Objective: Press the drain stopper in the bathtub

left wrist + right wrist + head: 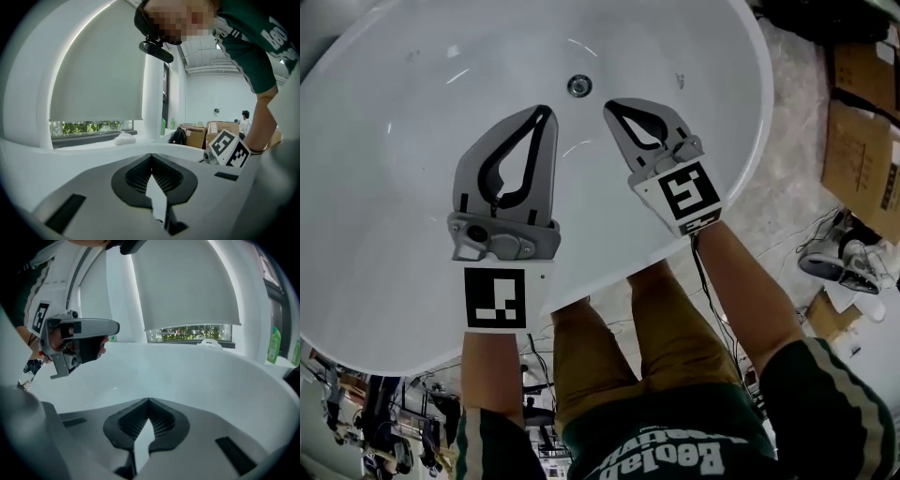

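Observation:
The round metal drain stopper sits in the floor of the white bathtub. Both grippers hang over the tub, pointing towards the stopper. In the head view my left gripper is shut, its tips just below and left of the stopper. My right gripper is also shut, its tips just below and right of it. Neither holds anything. In the left gripper view the jaws meet with only tub rim beyond. In the right gripper view the shut jaws face the tub's inner wall; the stopper is hidden there.
Cardboard boxes and a pair of shoes lie on the floor right of the tub, with cables near my legs. A window with a lowered blind is behind the tub. A person stands far off by more boxes.

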